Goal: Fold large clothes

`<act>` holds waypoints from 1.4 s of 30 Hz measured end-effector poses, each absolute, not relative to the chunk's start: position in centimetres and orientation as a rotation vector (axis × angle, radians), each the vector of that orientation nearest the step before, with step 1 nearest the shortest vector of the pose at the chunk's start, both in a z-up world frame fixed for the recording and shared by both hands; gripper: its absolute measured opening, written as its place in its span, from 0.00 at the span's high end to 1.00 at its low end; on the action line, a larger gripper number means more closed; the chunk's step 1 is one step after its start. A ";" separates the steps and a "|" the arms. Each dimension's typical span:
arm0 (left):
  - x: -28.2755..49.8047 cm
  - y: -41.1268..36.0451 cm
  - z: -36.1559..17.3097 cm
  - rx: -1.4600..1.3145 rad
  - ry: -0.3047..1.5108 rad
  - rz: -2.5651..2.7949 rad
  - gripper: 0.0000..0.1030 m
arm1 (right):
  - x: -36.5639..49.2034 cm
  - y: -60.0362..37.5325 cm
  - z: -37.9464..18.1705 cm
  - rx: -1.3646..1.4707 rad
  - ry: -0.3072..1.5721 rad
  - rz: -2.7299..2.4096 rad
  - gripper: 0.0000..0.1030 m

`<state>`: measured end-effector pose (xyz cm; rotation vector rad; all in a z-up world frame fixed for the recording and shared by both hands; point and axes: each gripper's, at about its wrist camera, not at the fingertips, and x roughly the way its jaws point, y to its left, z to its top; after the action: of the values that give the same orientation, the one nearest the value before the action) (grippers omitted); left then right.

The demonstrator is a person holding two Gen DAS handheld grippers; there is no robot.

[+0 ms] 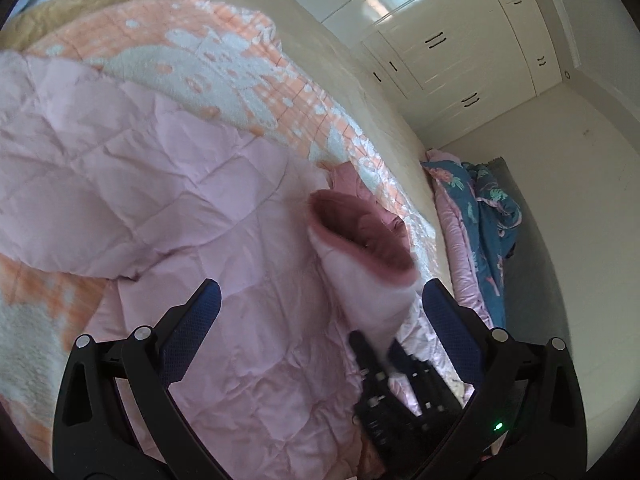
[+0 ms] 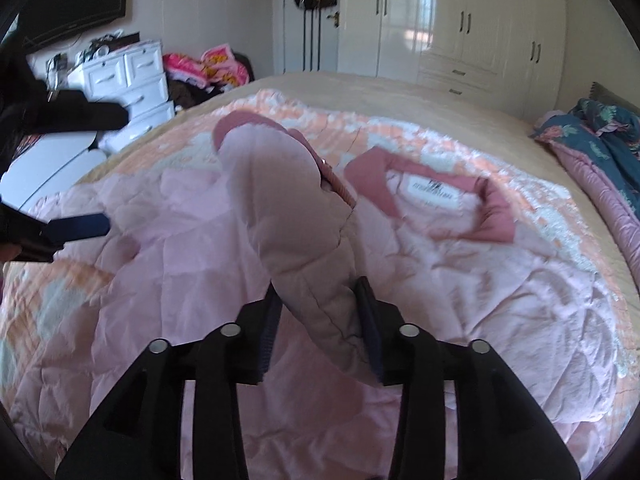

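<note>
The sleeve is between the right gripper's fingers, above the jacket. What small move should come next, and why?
Probably open the right gripper wide and draw it back: the sleeve already seems to stretch inward across the body of the jacket, so this fold looks placed.

Two black handheld grippers are seen: the left gripper point(image 1: 320, 292) and right gripper point(image 2: 318, 304) are built of angular links, fitted with silver pivot screws and textured navy finger pads point(image 1: 192, 328).

Close, downward wrist views — bed point(image 2: 360, 80) apparently shared
</note>
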<state>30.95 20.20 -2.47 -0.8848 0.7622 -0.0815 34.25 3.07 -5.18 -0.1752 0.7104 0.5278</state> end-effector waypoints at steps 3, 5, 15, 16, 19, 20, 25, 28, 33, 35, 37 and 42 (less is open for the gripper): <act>31.4 19.7 -3.6 -0.903 0.788 -0.093 0.08 | 33.4 3.2 -5.6 -0.190 0.722 0.570 0.41; 31.6 19.2 -4.1 -0.906 0.806 -0.100 0.08 | 32.4 2.8 -5.2 -0.203 0.706 0.588 0.31; 33.2 15.8 -7.5 -0.926 0.895 -0.165 0.08 | 31.5 -7.5 -2.5 -0.214 0.675 0.443 0.22; 33.5 15.4 -7.9 -0.920 0.899 -0.169 0.08 | 31.8 -8.6 -2.5 -0.198 0.682 0.414 0.22; 34.0 14.6 -8.5 -0.858 0.901 -0.137 0.10 | 32.4 -13.5 -2.7 -0.101 0.668 0.308 0.22; 34.1 14.3 -8.5 -0.836 0.901 -0.130 0.10 | 32.5 -14.6 -2.8 -0.078 0.668 0.283 0.22; 34.3 12.7 -8.7 -0.680 0.904 -0.082 0.46 | 33.9 -19.8 -2.9 0.058 0.700 0.198 0.21; 34.2 12.7 -8.8 -0.669 0.884 -0.090 0.74 | 34.6 -21.9 -3.1 0.122 0.713 0.167 0.21; 33.5 13.0 -6.2 -0.578 0.790 -0.071 0.84 | 35.0 -23.0 -3.7 0.141 0.736 0.150 0.21; 33.0 13.3 -5.4 -0.551 0.772 -0.052 0.84 | 35.5 -22.2 -4.3 0.152 0.760 0.197 0.21; 33.1 13.3 -5.8 -0.550 0.789 -0.037 0.84 | 35.5 -21.2 -4.8 0.147 0.778 0.236 0.21; 33.2 13.8 -7.5 -0.550 0.852 -0.013 0.84 | 36.8 -20.2 -6.7 0.115 0.855 0.240 0.21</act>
<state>33.17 13.79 -7.50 -0.5499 0.8516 -0.0125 36.82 -20.23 -6.69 0.1149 0.8553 0.2397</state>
